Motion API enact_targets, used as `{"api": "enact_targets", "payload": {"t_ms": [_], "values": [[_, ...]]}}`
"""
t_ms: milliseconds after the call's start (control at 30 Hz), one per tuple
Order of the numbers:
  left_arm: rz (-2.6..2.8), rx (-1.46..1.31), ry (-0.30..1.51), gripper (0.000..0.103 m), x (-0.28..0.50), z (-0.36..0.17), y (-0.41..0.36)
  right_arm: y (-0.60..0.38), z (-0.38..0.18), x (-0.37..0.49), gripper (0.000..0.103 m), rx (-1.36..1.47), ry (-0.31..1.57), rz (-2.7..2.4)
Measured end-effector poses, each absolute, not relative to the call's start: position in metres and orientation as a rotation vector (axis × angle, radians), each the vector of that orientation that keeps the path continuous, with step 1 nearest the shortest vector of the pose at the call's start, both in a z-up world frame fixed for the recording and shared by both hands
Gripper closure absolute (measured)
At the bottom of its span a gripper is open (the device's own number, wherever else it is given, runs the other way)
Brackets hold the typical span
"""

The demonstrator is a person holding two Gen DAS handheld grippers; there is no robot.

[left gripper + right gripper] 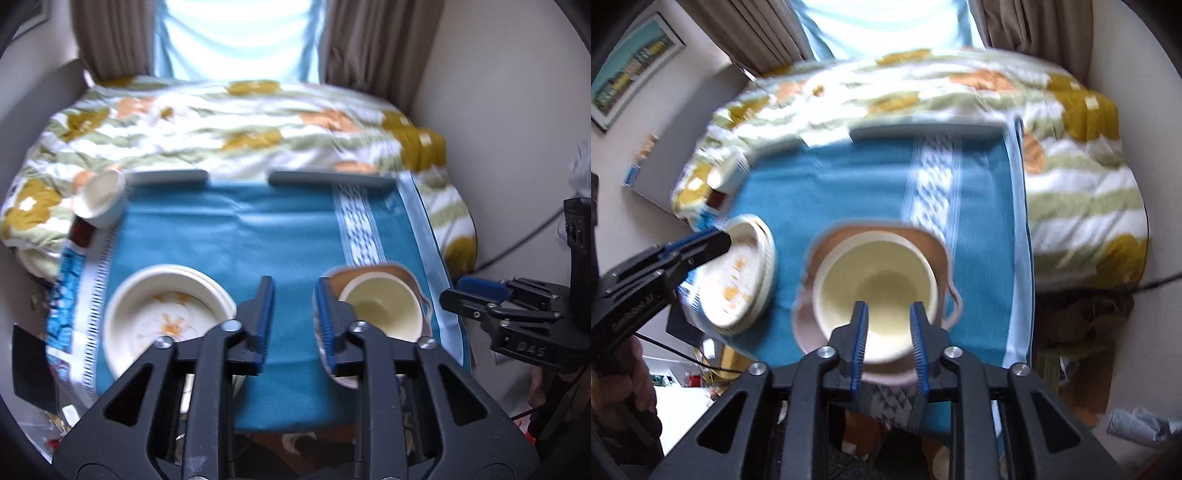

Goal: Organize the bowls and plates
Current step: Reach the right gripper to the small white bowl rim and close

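A pale yellow bowl (875, 273) sits on a pinkish-brown plate (923, 236) on the blue cloth. My right gripper (888, 306) hovers over the bowl's near rim, open, its pads touching nothing. To the left lies a stack of white plates (738, 273) with orange flowers. My left gripper (294, 282) stands open above bare cloth, between the white plates (162, 314) and the yellow bowl (382, 306). The left gripper (716, 240) shows at the left edge of the right wrist view, and the right gripper (458, 291) at the right edge of the left wrist view.
The blue cloth (258, 229) covers a small table in front of a bed with a floral duvet (221, 122). A small white cup (99, 199) lies tilted at the cloth's far left corner. Two flat grey-blue pieces (332, 179) line the far edge.
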State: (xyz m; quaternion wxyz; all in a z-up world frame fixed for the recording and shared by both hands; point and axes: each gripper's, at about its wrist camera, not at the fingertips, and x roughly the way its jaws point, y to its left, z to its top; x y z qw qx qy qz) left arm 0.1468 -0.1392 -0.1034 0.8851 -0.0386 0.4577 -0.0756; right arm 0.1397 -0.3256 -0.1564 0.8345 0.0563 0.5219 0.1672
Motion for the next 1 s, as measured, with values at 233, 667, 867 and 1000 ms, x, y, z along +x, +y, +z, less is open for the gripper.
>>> {"api": "enact_targets", "payload": {"t_ms": [233,667,867,1000], "values": [[0.072,-0.144,0.759,0.0,0.126,-0.048,-0.044,-0.254,-0.088,0.167,0.007,0.09,0.819,0.603],[0.224,-0.672,0.81,0.0,0.187,-0.125,0.186,-0.052,-0.071,0.286,0.007,-0.205,0.827,0.691],[0.178,-0.719,0.917,0.003,0.257,-0.195,0.221,0.017,-0.167,0.365,0.007,-0.182,1.064,0.715],[0.111,-0.721,0.983,0.028,0.299,-0.239,0.224,0.038,-0.222,0.396,0.021,-0.134,1.174,0.718]]}}
